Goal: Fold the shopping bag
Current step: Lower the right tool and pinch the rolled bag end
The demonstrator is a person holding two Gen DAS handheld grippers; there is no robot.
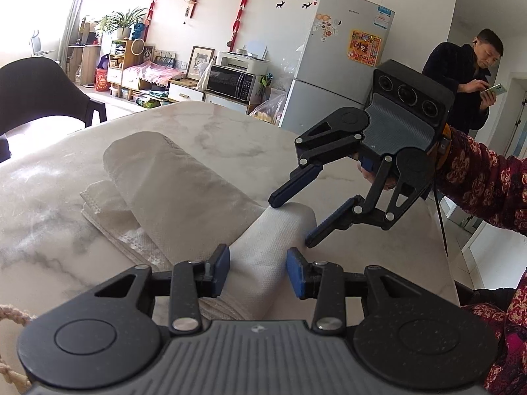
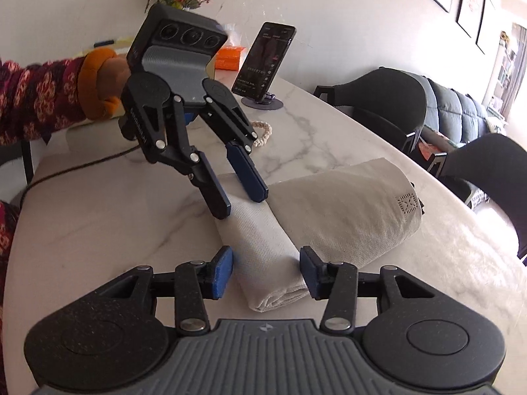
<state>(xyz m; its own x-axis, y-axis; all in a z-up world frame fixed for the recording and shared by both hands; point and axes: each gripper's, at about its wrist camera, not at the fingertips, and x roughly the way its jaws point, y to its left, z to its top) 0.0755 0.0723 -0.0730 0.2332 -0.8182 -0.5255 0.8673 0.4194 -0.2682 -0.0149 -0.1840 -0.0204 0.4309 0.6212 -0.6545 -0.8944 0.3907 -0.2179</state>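
White woven fabric shopping bag [image 1: 184, 194], rolled, mid-frame on marble table [image 1: 49, 217]; bare room lower left; left gripper [image 1: 258, 271] and right gripper [image 2: 266, 271] straddling roll, jaws apart.

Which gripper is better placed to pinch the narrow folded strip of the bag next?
Probably the left gripper: its pads flank the folded strip squarely. The right gripper sits skewed, one finger on top of the strip, one beside it.

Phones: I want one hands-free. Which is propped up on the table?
The dark phone on its round stand on the marble table; the pale green phone is in a bystander's hand.
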